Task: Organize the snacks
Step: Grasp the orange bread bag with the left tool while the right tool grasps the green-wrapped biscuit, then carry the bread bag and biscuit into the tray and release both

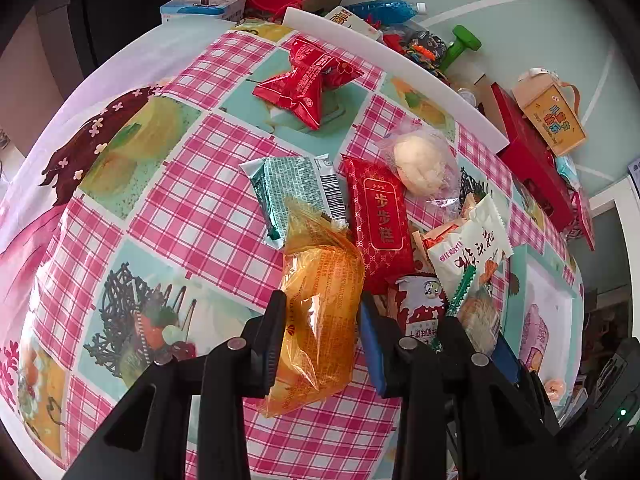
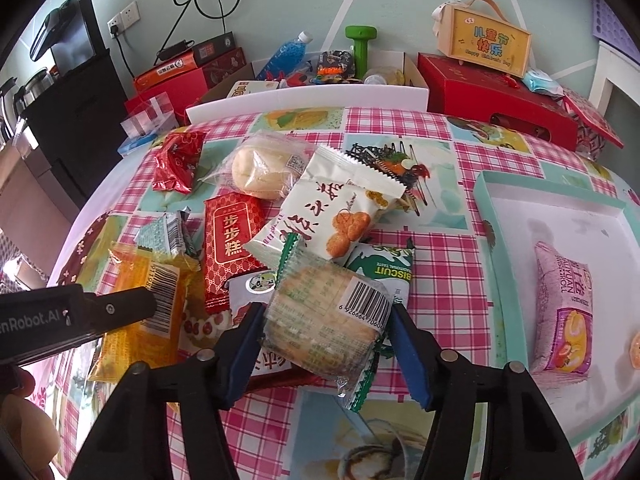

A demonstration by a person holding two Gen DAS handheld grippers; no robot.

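We note our left tool (image 1: 322, 320) clamped on a crinkled orange snack packet (image 1: 320, 304), low over the checkered table (image 1: 192, 216). Our right tool (image 2: 324, 336) grips a clear-wrapped biscuit pack (image 2: 320, 320), barcode up, beside the snack pile, left of the teal tray (image 2: 492, 208).

Milk carton (image 1: 420, 312) half hidden under packets; orange item (image 2: 636, 350) cut off.

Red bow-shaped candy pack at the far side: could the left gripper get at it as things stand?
Probably not: the left gripper is shut on the orange snack bag, though the red bow-shaped pack lies uncovered.
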